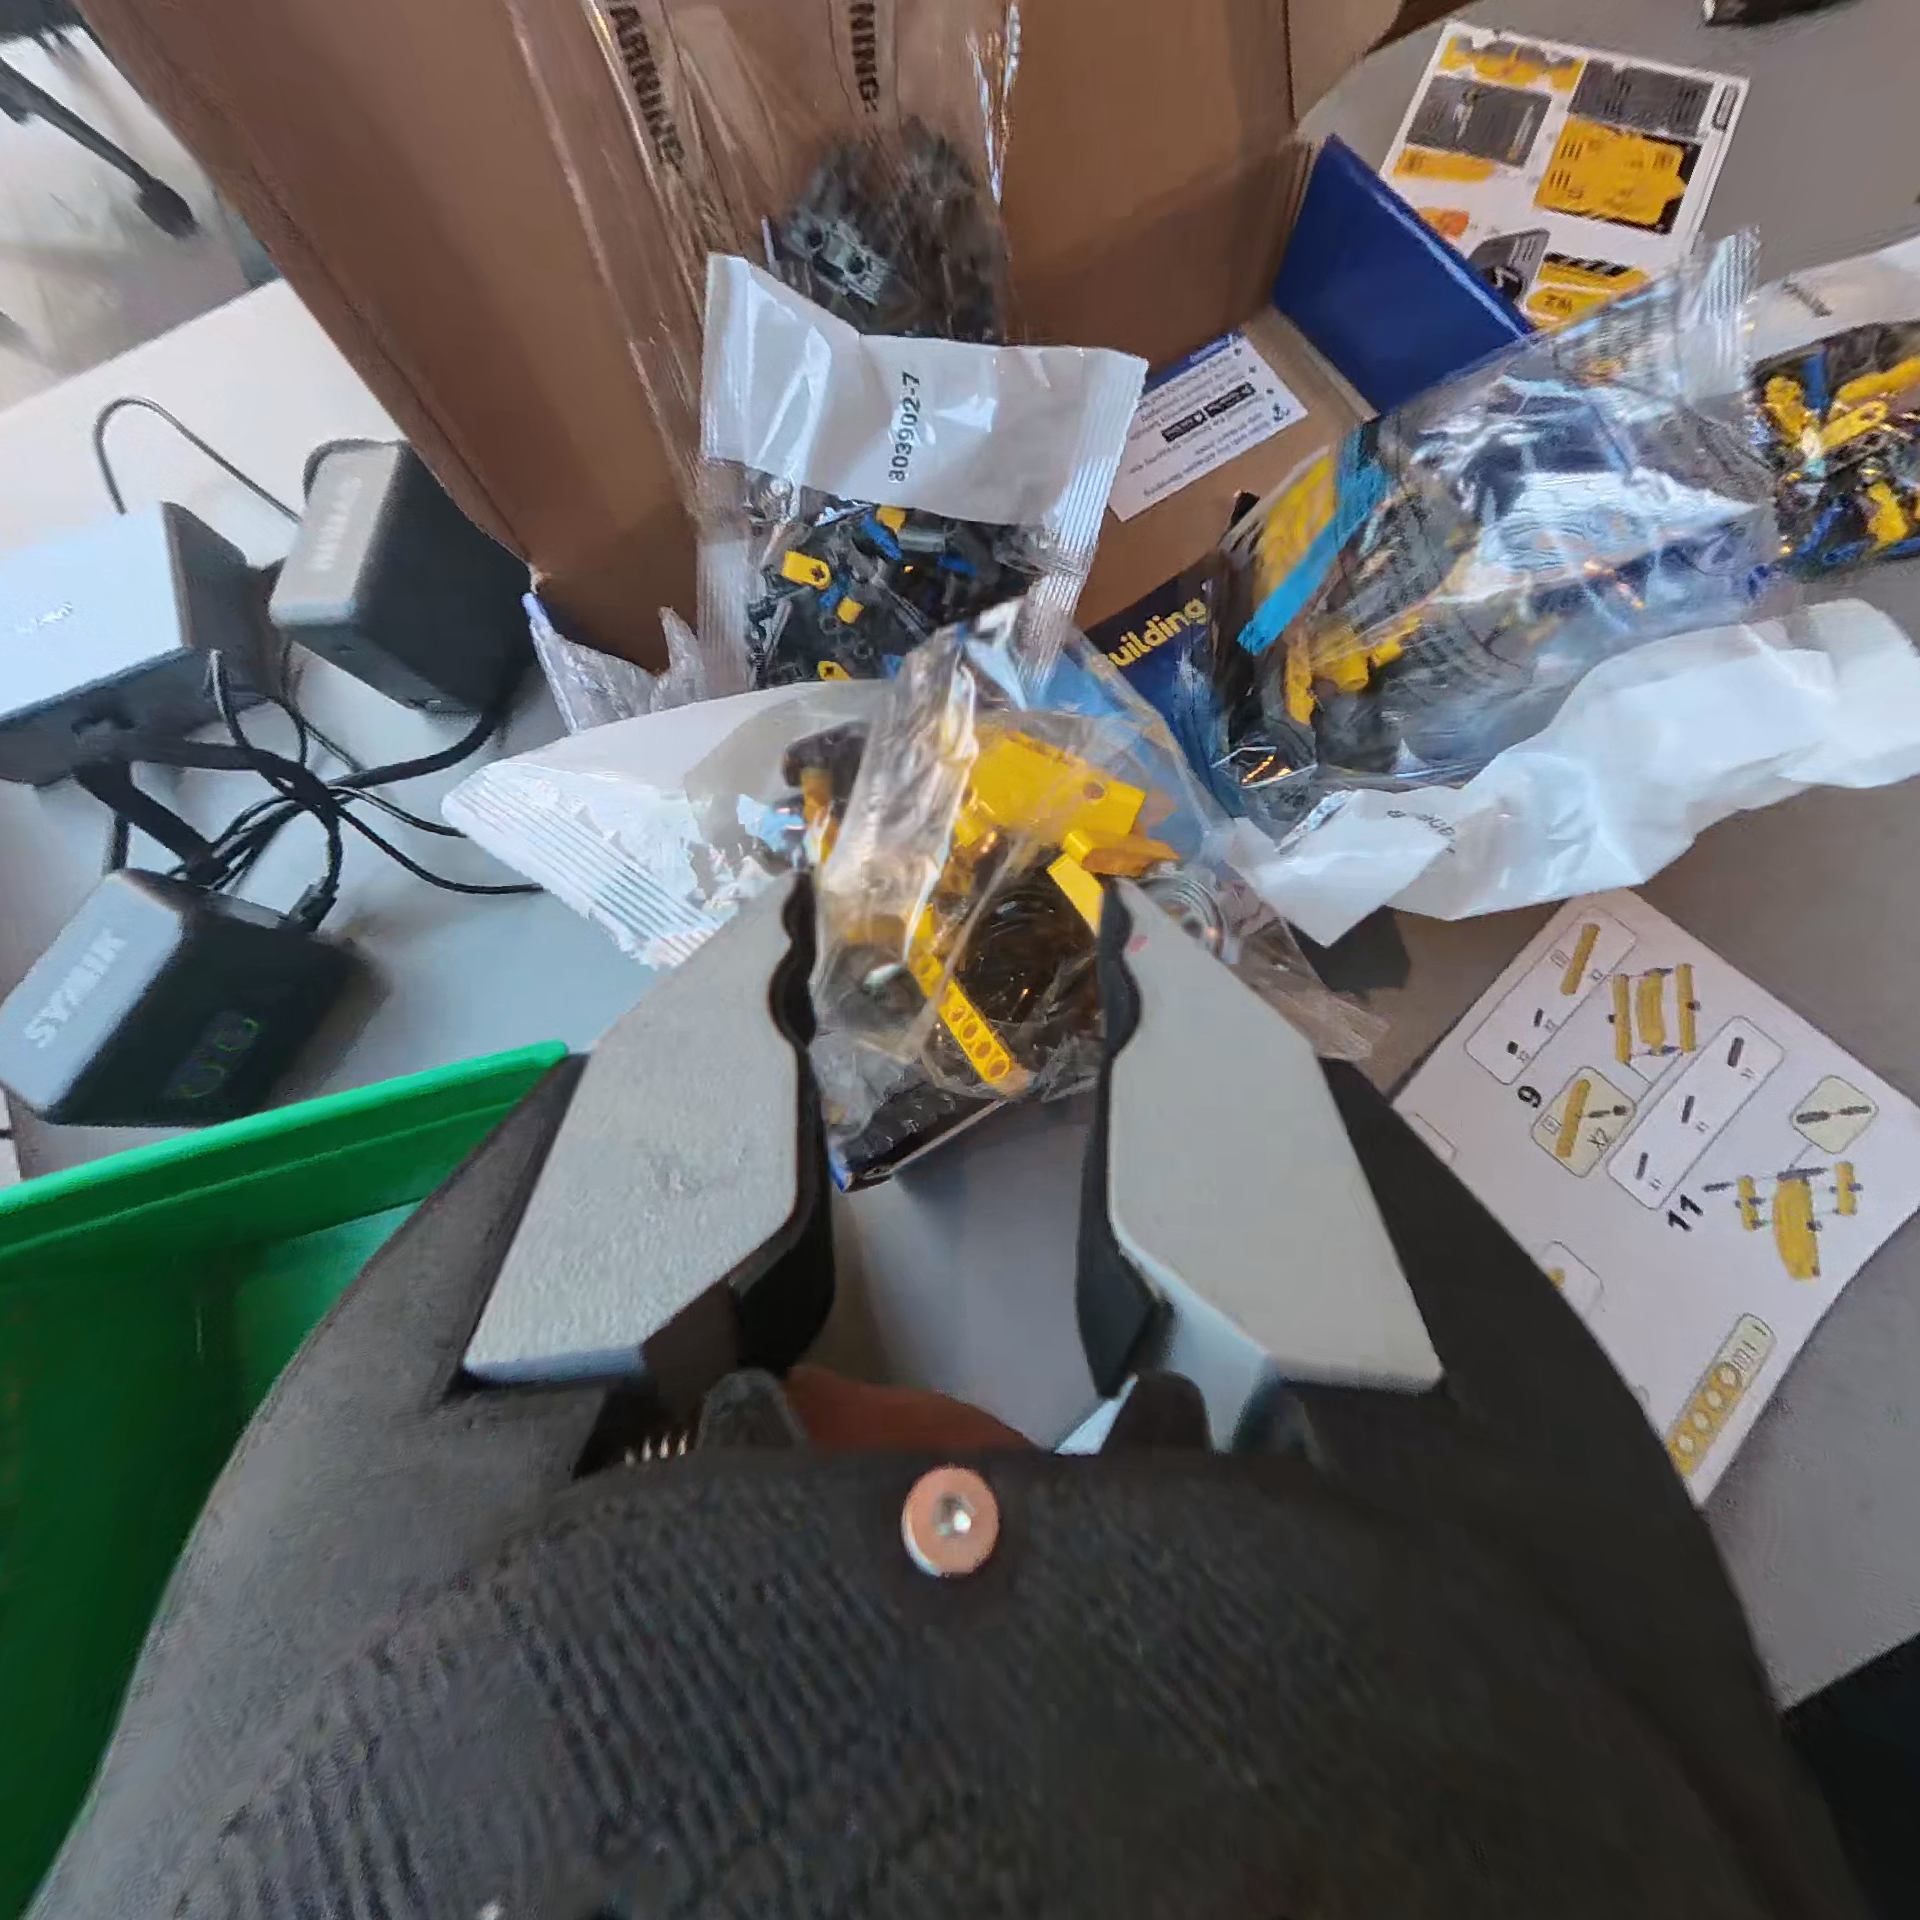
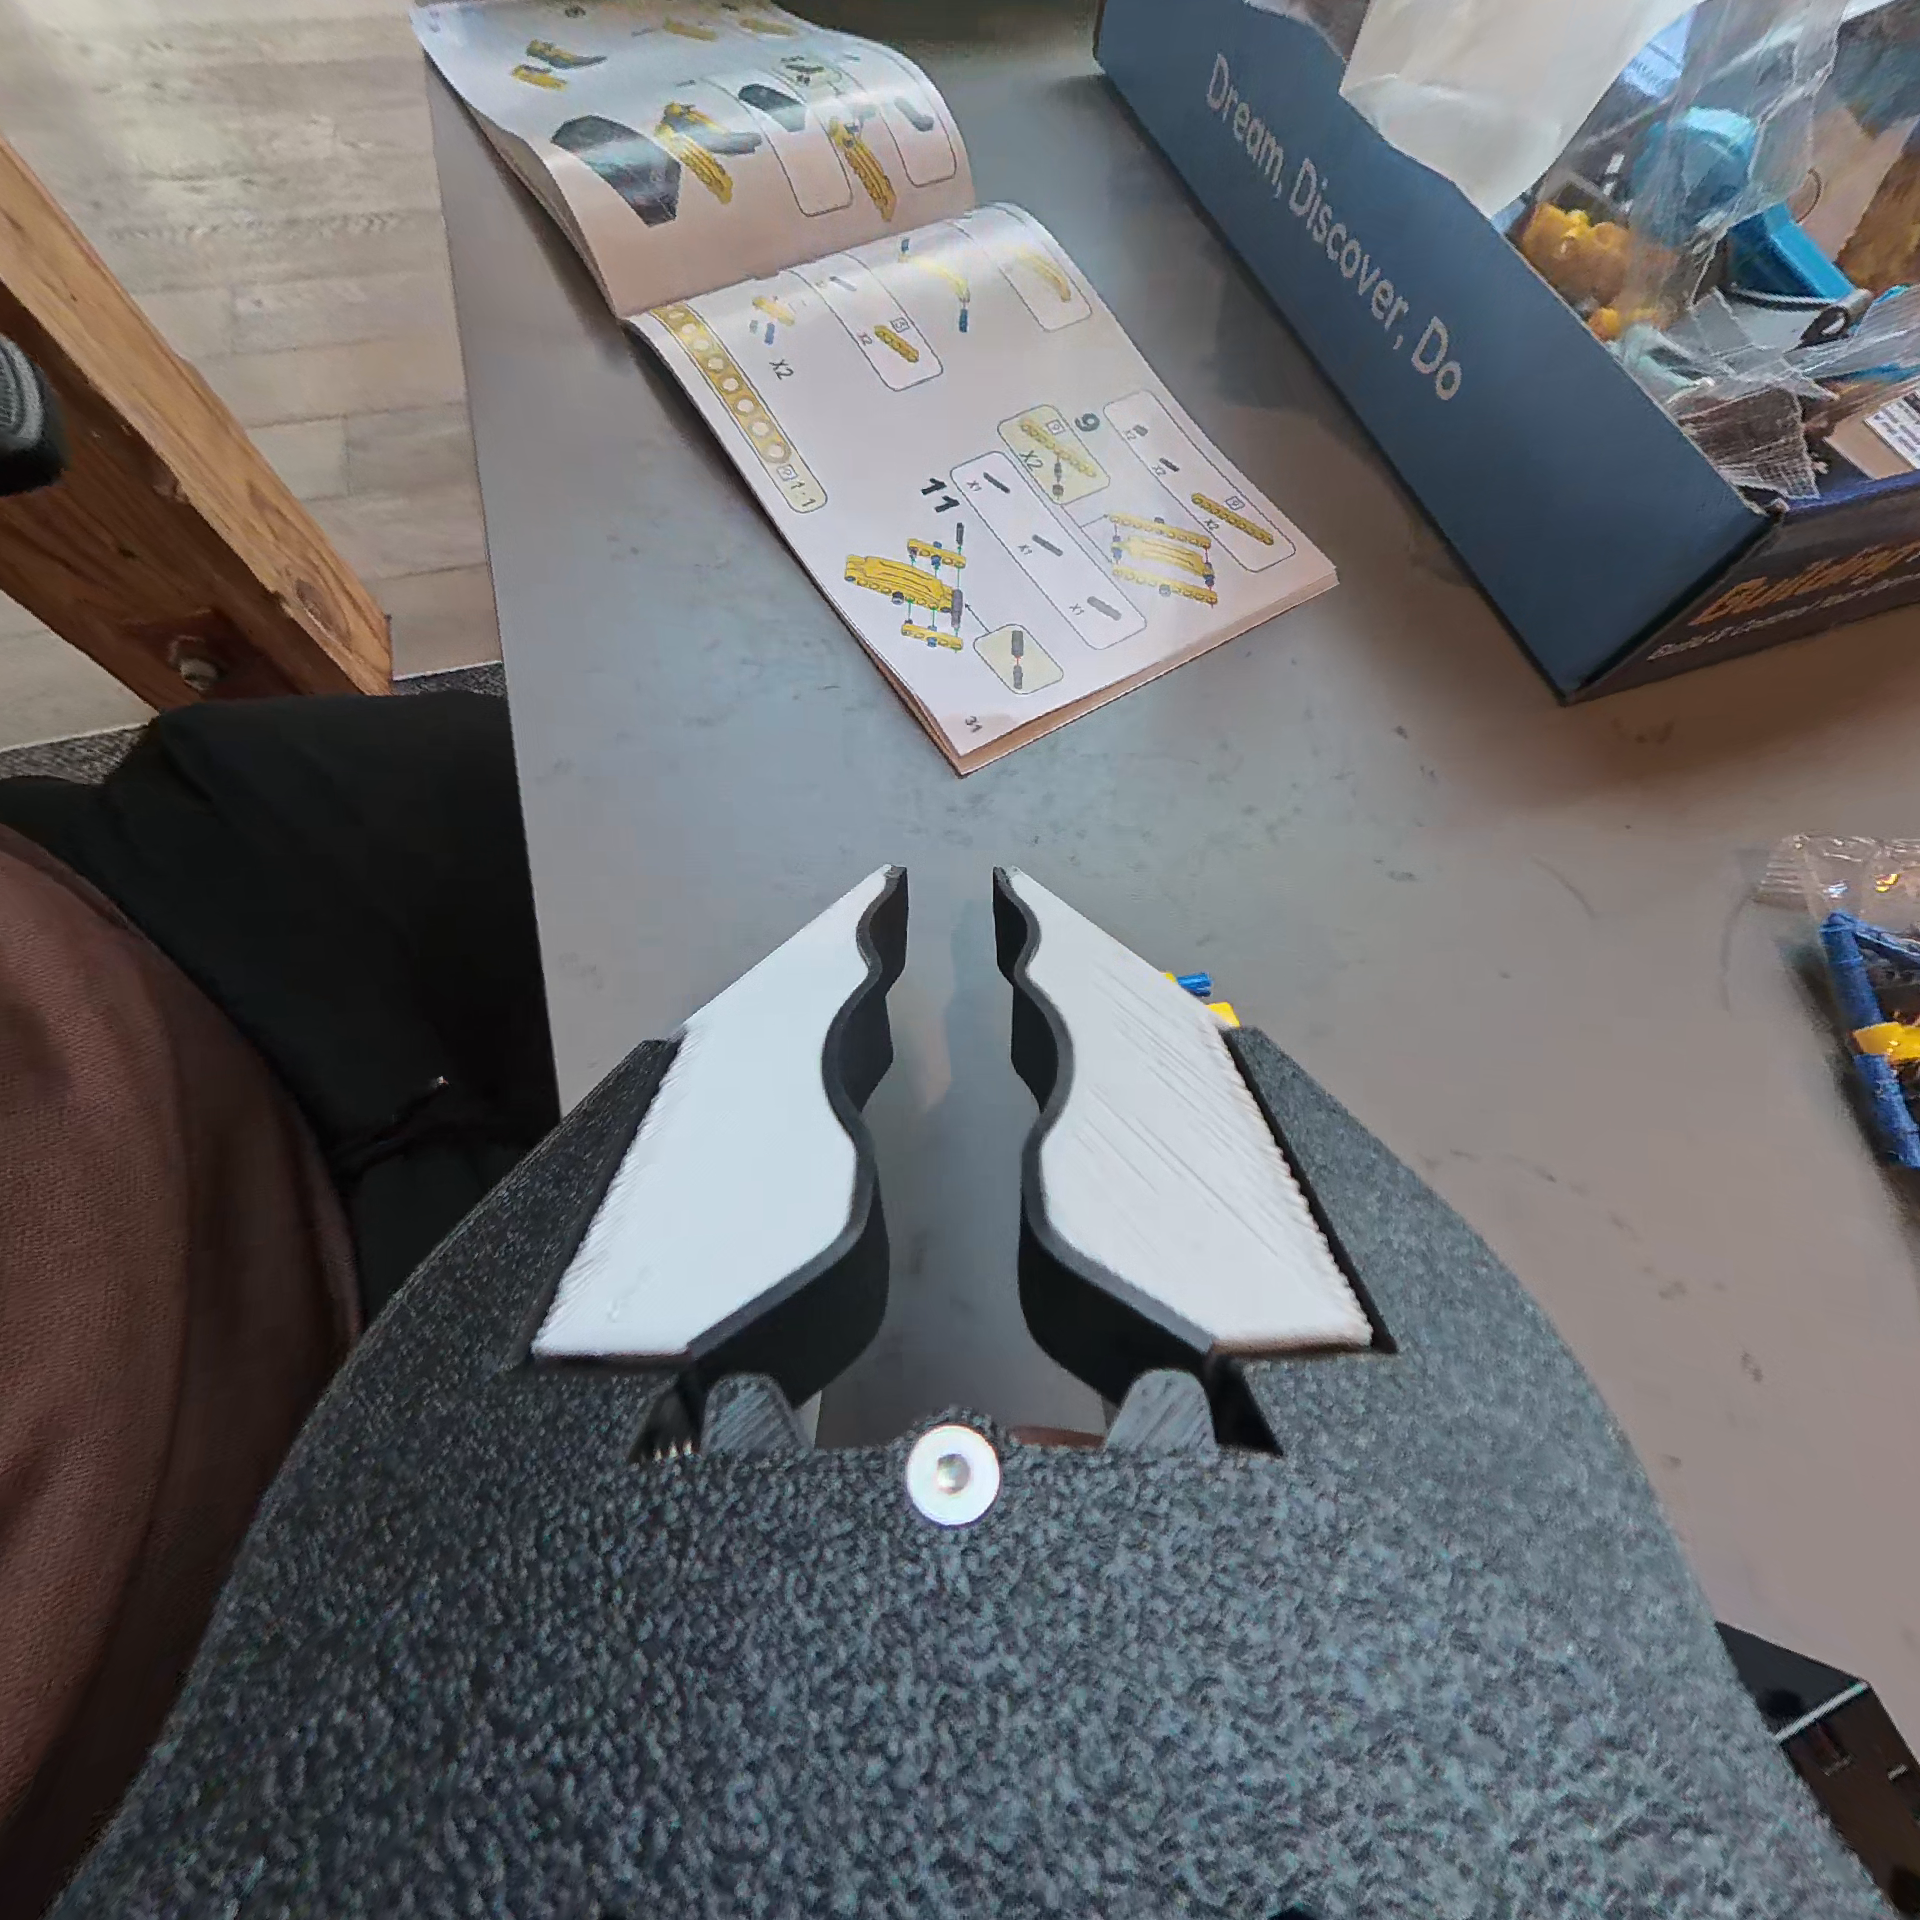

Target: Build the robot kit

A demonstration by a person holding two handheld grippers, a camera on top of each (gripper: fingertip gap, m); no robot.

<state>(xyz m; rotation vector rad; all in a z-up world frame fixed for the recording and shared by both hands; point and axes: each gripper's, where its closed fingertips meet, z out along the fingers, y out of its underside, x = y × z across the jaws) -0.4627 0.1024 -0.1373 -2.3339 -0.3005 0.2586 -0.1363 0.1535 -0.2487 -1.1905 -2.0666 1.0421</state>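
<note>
In the left wrist view my left gripper (image 1: 951, 914) is shut on a clear plastic bag (image 1: 997, 790) of yellow and black building bricks, held just above the grey table. Its fingers (image 1: 686, 1122) press the bag from both sides. More clear bags of bricks lie behind it (image 1: 883, 499) and to the right (image 1: 1507, 540). In the right wrist view my right gripper (image 2: 949, 883) is empty, its jaws a narrow gap apart, over bare grey table (image 2: 1351, 935). An open instruction booklet (image 2: 935, 436) lies ahead of it.
A large cardboard box (image 1: 416, 260) stands behind the bags. A green bin (image 1: 156, 1351) is at the lower left, with black power adapters and cables (image 1: 156, 1018) beyond it. A blue carton (image 2: 1403, 343) holds bags. Another bag (image 2: 1860, 997), a wooden beam (image 2: 156, 499) and a person's lap (image 2: 125, 1247) flank the table. My hands' fingertips stand some 35 centimeters from each other.
</note>
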